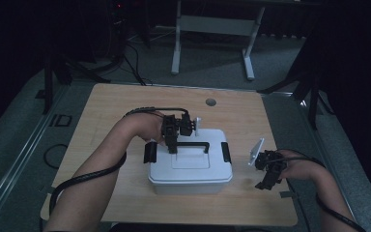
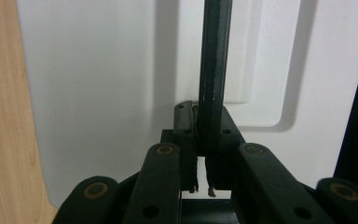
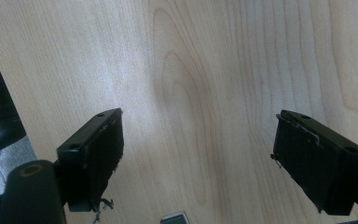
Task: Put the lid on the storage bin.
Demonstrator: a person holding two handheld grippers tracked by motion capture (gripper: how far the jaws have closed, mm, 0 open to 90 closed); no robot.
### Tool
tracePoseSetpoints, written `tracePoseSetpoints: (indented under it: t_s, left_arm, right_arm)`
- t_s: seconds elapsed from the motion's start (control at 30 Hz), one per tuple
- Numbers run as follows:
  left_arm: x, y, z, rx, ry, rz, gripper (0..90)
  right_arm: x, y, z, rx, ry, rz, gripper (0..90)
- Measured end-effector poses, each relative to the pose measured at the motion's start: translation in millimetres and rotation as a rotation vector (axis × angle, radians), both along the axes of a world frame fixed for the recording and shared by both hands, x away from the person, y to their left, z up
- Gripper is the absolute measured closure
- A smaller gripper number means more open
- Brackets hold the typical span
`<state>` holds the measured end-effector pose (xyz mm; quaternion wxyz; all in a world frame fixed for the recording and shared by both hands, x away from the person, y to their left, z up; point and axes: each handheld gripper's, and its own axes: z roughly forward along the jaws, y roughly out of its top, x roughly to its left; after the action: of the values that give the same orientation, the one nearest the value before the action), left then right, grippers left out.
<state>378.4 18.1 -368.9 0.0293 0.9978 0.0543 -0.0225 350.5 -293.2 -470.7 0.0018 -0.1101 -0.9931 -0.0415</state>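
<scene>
A white plastic box with a lid stands in the middle of the wooden table. A black carry handle lies across its lid, and a black latch sits at each end. My left gripper points down at the handle's left part. In the left gripper view it is shut on the thin black handle bar above the white lid. My right gripper hovers right of the box, open, with bare table between its pads.
A round cable hole sits near the table's far edge. Behind the table stand a white desk frame and dark stands on the floor. A small grey piece lies on the wood near my right gripper. Cables trail along both forearms.
</scene>
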Motion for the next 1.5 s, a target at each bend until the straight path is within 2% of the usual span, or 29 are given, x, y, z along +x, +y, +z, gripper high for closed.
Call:
tracePoseSetpoints:
  t_s: [0.4, 0.47, 0.53, 0.6, 0.7, 0.8, 0.87, 0.93, 1.03, 1.43, 1.5]
  left_arm:
    - [0.2, -0.4, -0.5, 0.009, -0.004, -0.016, 82.2]
    - [1.1, 1.3, 2.5, -0.012, -0.039, -0.01, 70.1]
    - [2.5, 4.6, 6.6, -0.047, -0.044, 0.017, 56.5]
    - [3.3, 8.2, 9.7, -0.057, -0.068, 0.024, 49.4]
    - [3.1, 13.7, 11.0, -0.076, -0.075, 0.053, 31.7]
    - [4.6, 19.2, 9.8, -0.088, -0.071, 0.08, 20.6]
    - [4.0, 22.9, 9.5, -0.11, -0.081, 0.073, 13.2]
    - [3.4, 26.4, 8.8, -0.141, -0.067, 0.073, 12.3]
    - [2.5, 32.6, 6.7, -0.165, -0.072, 0.073, 8.0]
    - [-1.7, 71.4, 0.5, -0.198, -0.129, 0.104, 7.8]
    - [-3.1, 77.4, -2.0, -0.202, -0.122, 0.108, 7.8]
  right_arm:
    - [-0.4, 2.2, -3.0, -0.003, 0.006, 0.007, 15.6]
    - [-0.2, 2.4, -2.8, -0.001, 0.005, 0.007, 15.7]
    - [0.0, 2.6, -2.8, -0.003, 0.005, 0.006, 15.6]
    - [-0.1, 3.1, -2.8, -0.005, 0.003, 0.008, 15.6]
    - [0.2, 4.1, -2.6, -0.003, 0.003, 0.004, 15.7]
    - [0.3, 5.5, -2.4, -0.005, 0.003, 0.009, 15.6]
    - [0.3, 6.5, -1.5, 0.001, 0.0, 0.012, 15.6]
    - [0.1, 7.3, -0.6, 0.003, -0.001, 0.007, 15.6]
    - [0.7, 7.5, -0.5, -0.003, -0.001, 0.006, 15.6]
    - [3.3, 10.5, -0.4, 0.0, 0.001, 0.003, 15.6]
    - [3.4, 11.2, -0.4, -0.004, 0.002, 0.002, 15.6]
